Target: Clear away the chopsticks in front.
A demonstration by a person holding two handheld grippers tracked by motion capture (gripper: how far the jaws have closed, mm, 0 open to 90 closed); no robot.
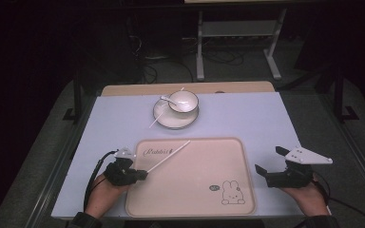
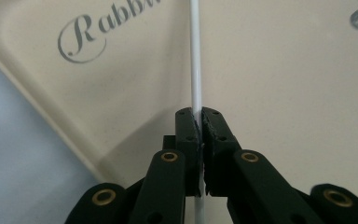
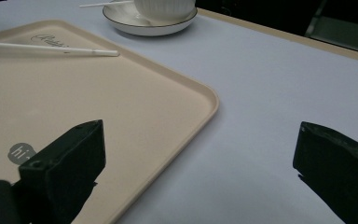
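Hard to make out at the far side: a white spoon (image 1: pixel 165 99), probably, leaning in the bowl (image 1: pixel 184 101), its handle lost against the white rim. Cut off in the right gripper view: most of the bowl, plus the near end of the held chopstick (image 3: pixel 51 48).

Left hand (image 1: pixel 105 189) low at seven o'clock of the tray (image 1: pixel 190 199), left gripper (image 1: pixel 140 174) angled toward one o'clock, jaws clenched on the chopstick, which slants out over the tray's script. Right hand (image 1: pixel 307 195) at four o'clock, off the tray on the pale table (image 1: pixel 261 118), right gripper (image 1: pixel 268 161) pointing toward ten o'clock, jaws spread wide, nothing between them.

Counted: two chopsticks, the second chopstick (image 1: pixel 158 118) lying across the saucer (image 1: pixel 176 118) at twelve o'clock; one bowl, one saucer, one tray, two grippers.
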